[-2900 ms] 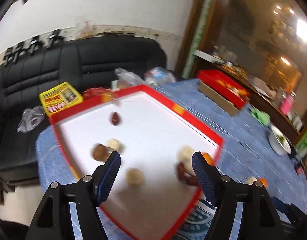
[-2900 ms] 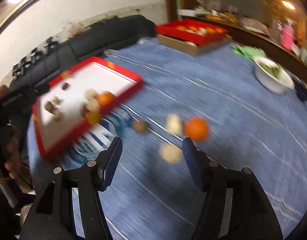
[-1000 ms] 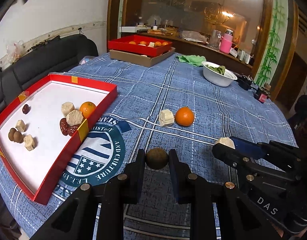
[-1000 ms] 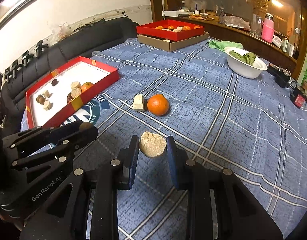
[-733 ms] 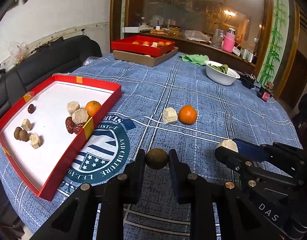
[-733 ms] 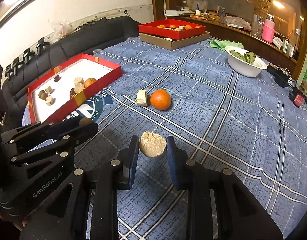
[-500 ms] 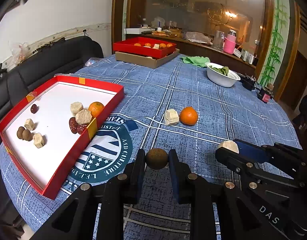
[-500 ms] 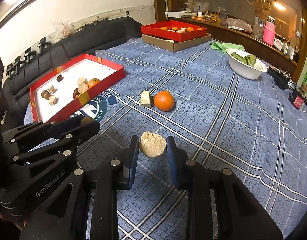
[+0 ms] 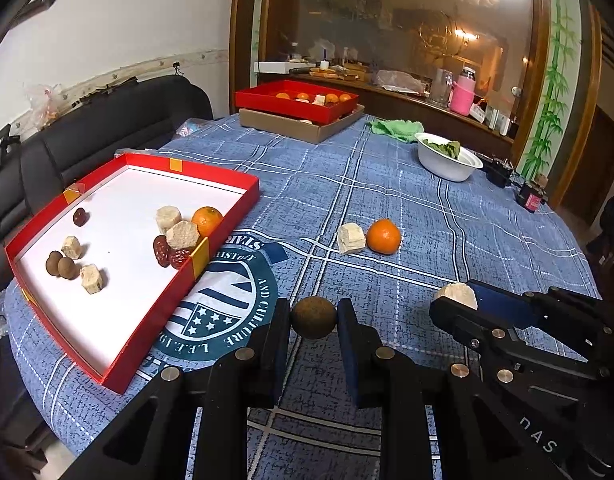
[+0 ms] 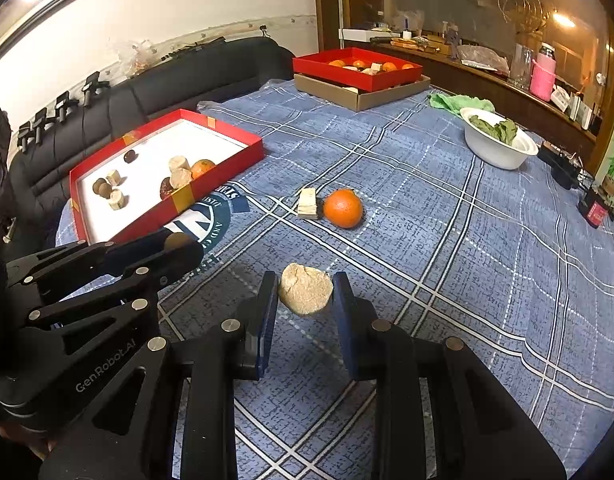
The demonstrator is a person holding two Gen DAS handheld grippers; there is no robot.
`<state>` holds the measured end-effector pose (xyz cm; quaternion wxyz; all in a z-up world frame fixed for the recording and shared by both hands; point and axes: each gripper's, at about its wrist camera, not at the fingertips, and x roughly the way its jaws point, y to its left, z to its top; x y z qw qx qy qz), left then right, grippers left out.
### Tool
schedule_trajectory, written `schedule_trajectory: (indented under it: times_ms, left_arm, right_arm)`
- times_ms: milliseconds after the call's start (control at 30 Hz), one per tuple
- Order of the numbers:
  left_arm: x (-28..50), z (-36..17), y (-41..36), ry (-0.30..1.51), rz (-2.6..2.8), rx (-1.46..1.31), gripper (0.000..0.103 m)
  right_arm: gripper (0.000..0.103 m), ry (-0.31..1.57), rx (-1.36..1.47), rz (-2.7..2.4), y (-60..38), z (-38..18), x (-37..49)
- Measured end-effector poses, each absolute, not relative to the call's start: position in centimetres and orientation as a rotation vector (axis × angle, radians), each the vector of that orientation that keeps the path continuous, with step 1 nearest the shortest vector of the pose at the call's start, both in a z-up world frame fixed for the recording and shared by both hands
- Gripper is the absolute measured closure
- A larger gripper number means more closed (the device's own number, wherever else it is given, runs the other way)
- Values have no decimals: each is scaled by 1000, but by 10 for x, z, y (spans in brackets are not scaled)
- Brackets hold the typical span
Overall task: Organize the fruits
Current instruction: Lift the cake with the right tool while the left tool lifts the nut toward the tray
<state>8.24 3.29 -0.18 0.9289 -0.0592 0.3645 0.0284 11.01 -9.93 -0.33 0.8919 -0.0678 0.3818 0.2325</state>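
Note:
My left gripper [image 9: 313,316] is shut on a round brown fruit [image 9: 313,317], held above the blue cloth just right of the red tray [image 9: 155,296]. My right gripper [image 10: 305,288] is shut on a pale beige rough piece [image 10: 305,289]; the same piece [image 9: 455,295] shows at the right in the left wrist view. On the cloth ahead lie an orange [image 9: 383,236] and a pale cube [image 9: 351,238] side by side. The tray holds an orange [image 9: 207,219], several beige pieces, red dates and two brown fruits.
At the table's far side a second red tray [image 9: 297,101] with oranges sits on a cardboard box. A white bowl [image 9: 447,162] of greens, a green cloth [image 9: 395,129] and small dark devices stand at the right. A black sofa [image 9: 107,128] runs behind the table at left.
Both grippers went from open to shut, each on its piece, and have lifted them off the cloth. Over the last second the view has pulled back slightly; the grips are unchanged.

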Motion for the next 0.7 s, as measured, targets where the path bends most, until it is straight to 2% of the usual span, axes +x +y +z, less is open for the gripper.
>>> schedule_trajectory:
  times_ms: [700]
  left_arm:
    - [78,5,35,728,64,-118,80]
  right_arm:
    - [76,783,-153,487,-95,0,108]
